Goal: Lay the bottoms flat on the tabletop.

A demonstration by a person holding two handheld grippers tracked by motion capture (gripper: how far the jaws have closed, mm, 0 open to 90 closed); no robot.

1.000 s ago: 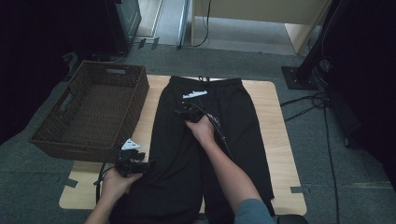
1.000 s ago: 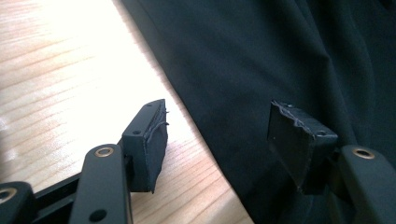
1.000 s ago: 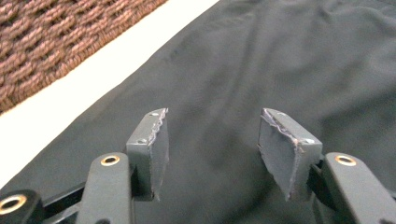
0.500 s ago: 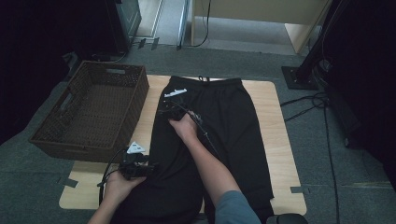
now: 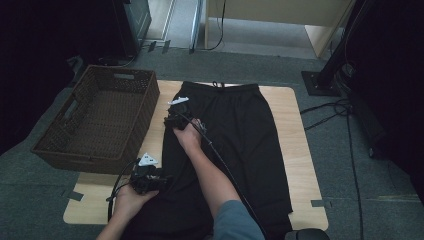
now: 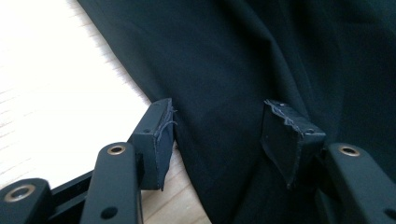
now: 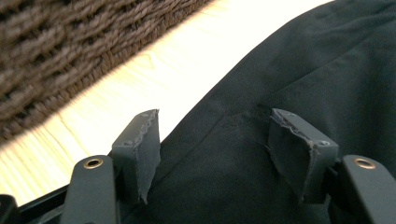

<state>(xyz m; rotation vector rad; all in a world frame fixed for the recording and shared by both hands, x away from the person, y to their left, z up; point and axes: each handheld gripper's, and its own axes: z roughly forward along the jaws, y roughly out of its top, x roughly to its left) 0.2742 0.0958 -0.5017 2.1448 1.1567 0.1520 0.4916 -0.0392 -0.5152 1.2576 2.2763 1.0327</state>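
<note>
High view: black trousers (image 5: 235, 135) lie flat across the wooden table (image 5: 300, 150).

Dim room, grey carpet

A light wooden table (image 5: 300, 150) stands on grey carpet (image 5: 350, 200); cables (image 5: 330, 112) trail right, pale wooden furniture (image 5: 280, 12) stands far.

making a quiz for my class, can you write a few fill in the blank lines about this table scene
1. The garment spread flat on the wooden table is a pair of ____ trousers.
2. The brown wicker ____ stands at the table's left edge.
3. The left tongs straddle the trousers' edge with jaws ____.
4. The right tongs are at the trousers' edge nearest the ____.

Missing words: black; basket; open; basket
</note>
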